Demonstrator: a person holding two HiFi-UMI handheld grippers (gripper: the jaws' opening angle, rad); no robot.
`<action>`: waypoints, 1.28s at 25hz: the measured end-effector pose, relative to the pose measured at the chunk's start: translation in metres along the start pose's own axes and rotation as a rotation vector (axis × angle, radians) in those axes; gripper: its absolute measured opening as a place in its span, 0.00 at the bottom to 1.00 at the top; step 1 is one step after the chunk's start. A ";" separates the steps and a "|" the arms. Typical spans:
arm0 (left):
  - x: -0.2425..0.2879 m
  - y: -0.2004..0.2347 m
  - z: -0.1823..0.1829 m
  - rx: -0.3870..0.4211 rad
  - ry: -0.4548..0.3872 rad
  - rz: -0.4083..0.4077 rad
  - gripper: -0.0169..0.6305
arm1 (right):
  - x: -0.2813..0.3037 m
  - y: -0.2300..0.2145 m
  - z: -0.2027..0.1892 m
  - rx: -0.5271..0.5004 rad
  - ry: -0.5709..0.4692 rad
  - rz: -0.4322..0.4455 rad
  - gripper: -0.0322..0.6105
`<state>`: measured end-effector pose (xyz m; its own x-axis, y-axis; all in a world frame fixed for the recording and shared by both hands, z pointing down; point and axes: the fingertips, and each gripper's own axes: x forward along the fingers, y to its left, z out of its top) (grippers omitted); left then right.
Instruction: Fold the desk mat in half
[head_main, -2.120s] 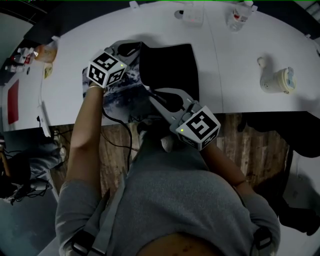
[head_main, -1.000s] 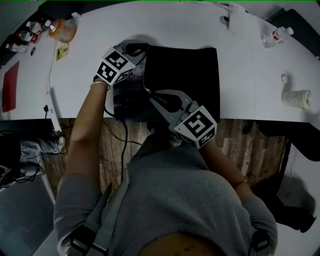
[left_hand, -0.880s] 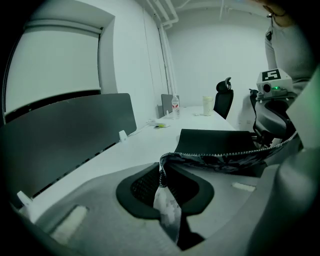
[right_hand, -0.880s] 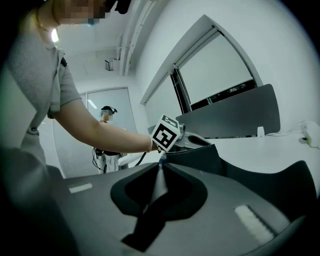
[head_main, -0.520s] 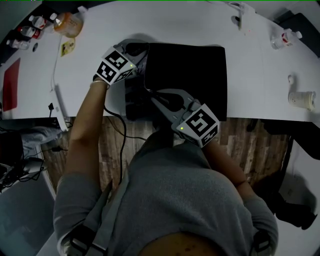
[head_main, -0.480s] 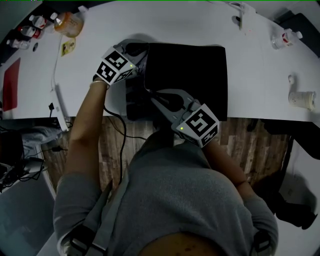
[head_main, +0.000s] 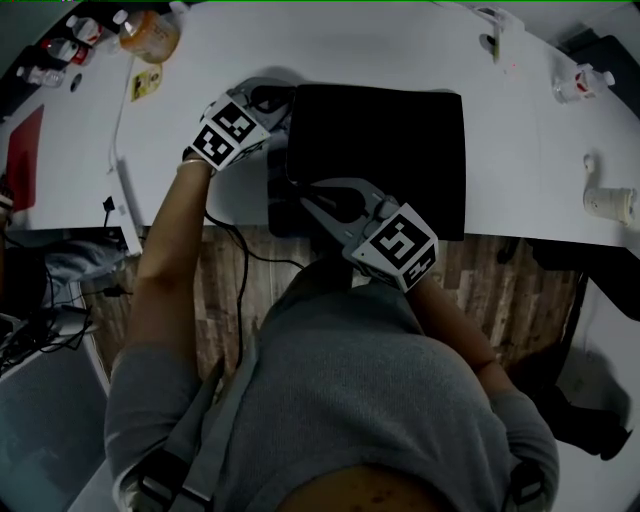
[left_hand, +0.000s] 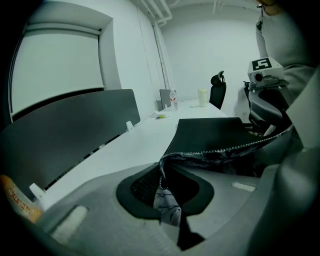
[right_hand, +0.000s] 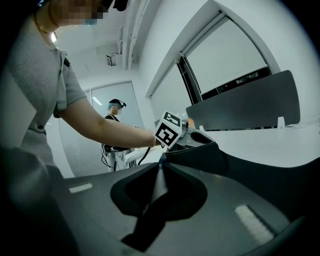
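The desk mat (head_main: 385, 150) lies on the white table (head_main: 530, 150) with its black underside up, its left part lifted and doubled over. My left gripper (head_main: 283, 118) is shut on the mat's far left corner; in the left gripper view the stitched edge (left_hand: 161, 172) runs in between the jaws. My right gripper (head_main: 299, 196) is shut on the near left corner, close to the table's front edge. The right gripper view shows that thin edge (right_hand: 160, 172) pinched between the jaws, with the left gripper's marker cube (right_hand: 170, 131) beyond it.
An orange bottle (head_main: 152, 35) and small items stand at the table's far left, above a thin white cable (head_main: 120, 180). At the right are a cup (head_main: 612, 205) and a small bottle (head_main: 578, 80). Another person (right_hand: 117, 132) stands in the background.
Both grippers have carried the mat's lifted left edge to the right. The printed face seen earlier is now covered, and only black underside shows.
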<state>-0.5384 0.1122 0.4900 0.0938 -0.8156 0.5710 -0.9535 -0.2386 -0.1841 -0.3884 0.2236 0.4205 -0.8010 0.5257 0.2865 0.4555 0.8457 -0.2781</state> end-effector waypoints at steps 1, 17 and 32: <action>-0.002 0.001 -0.003 -0.001 0.001 0.001 0.09 | 0.003 0.001 0.000 -0.001 0.004 0.004 0.10; -0.019 0.013 -0.040 0.034 0.066 0.046 0.18 | 0.037 0.013 -0.014 -0.007 0.056 0.028 0.12; -0.089 0.015 -0.066 -0.237 -0.040 0.488 0.26 | 0.020 -0.016 -0.002 0.062 -0.081 -0.061 0.25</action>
<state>-0.5801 0.2154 0.4890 -0.3696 -0.8223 0.4327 -0.9270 0.2944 -0.2323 -0.4108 0.2201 0.4321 -0.8565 0.4620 0.2299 0.3821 0.8672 -0.3192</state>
